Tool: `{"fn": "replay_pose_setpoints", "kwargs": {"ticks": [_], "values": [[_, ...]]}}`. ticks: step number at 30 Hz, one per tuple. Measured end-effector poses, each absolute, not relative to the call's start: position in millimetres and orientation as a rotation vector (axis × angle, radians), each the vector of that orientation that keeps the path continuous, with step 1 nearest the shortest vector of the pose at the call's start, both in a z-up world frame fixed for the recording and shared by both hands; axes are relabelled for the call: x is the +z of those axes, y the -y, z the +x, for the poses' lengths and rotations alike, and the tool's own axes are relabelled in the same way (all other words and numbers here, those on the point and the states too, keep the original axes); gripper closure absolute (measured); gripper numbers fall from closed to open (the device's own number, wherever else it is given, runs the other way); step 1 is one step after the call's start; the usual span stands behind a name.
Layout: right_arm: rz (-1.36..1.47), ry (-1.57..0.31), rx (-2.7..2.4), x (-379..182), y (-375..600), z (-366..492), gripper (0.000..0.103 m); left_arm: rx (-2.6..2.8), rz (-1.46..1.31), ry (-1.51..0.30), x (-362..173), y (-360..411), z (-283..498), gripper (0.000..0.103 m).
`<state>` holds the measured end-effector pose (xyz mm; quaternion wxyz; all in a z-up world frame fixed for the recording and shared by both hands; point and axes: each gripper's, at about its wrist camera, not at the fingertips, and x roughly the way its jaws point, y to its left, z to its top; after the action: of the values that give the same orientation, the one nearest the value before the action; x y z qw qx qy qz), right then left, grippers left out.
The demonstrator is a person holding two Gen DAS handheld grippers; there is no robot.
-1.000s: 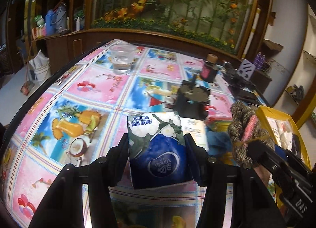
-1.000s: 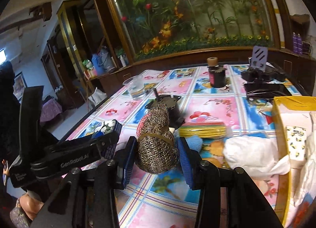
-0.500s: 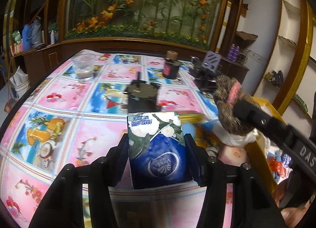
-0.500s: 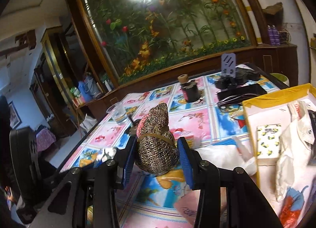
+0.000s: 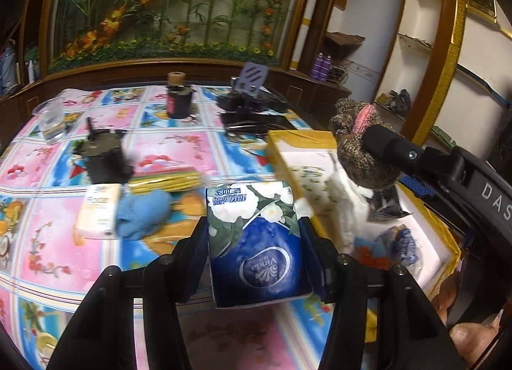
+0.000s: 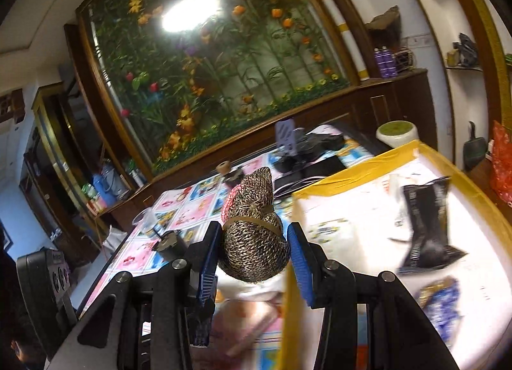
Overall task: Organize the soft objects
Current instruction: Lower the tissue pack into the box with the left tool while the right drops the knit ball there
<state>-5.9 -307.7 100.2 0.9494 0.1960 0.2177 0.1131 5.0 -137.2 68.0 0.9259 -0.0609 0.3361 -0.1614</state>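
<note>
left fingers (image 5: 254,238) clamping blue floral tissue pack (image 5: 256,242), right fingers (image 6: 252,254) clamping speckled knit bundle (image 6: 254,242)

I'm looking into a lived-in home, probably a dining or sitting room. The tabletop (image 5: 179,149) wears a plastic cloth printed with fruit drinks and flowers. Behind it a dark wooden cabinet frames a big glass panel of artificial flowers (image 6: 211,69). Wall shelves (image 5: 412,40) with gold trim hold odds and ends, and purple bottles (image 6: 385,62) sit on a sideboard.
</note>
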Motion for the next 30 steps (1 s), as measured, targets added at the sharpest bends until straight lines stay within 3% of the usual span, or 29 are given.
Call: {"fn": "replay_pose_setpoints", "kwargs": {"ticks": [15,30], "values": [[0.452,-0.544,0.145,128.6,418.2,-6.9,0.058,-0.471,-0.069,-0.730,75.4,236.1,20.2,0.050],[0.347,-0.769,0.069,105.0,456.6,80.8,0.058,-0.554,-0.081,-0.908,49.8,276.8,55.4,0.050]]}}
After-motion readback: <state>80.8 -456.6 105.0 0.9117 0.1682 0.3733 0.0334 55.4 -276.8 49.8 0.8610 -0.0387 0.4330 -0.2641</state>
